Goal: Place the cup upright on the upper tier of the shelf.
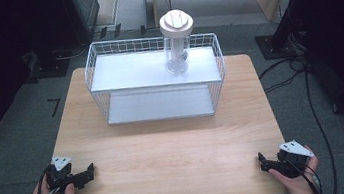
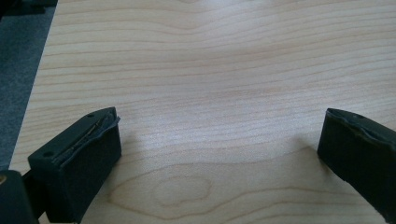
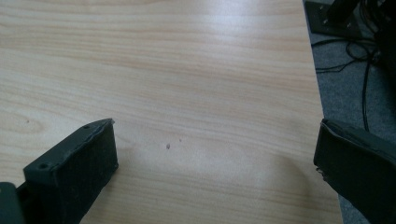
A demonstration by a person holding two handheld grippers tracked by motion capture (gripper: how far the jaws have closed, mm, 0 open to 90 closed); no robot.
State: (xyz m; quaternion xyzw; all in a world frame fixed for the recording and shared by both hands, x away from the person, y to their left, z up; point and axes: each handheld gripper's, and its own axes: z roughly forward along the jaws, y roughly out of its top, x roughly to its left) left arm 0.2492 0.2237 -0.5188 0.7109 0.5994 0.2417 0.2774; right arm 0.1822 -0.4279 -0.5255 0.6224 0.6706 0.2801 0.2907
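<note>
While both claws, the left claw (image 1: 88, 172) at seven o'clock and the right claw (image 1: 263, 161) at five, rested wide open and empty on the pale wooden bench (image 1: 166, 148), the clear white-lidded plastic jar (image 1: 177, 46) stood untouched at twelve on the white wire shelf rack (image 1: 107, 80), everything seemingly left to do.

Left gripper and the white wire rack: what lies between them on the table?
Bare wood, in the high view, between the left gripper and the wire rack.
</note>
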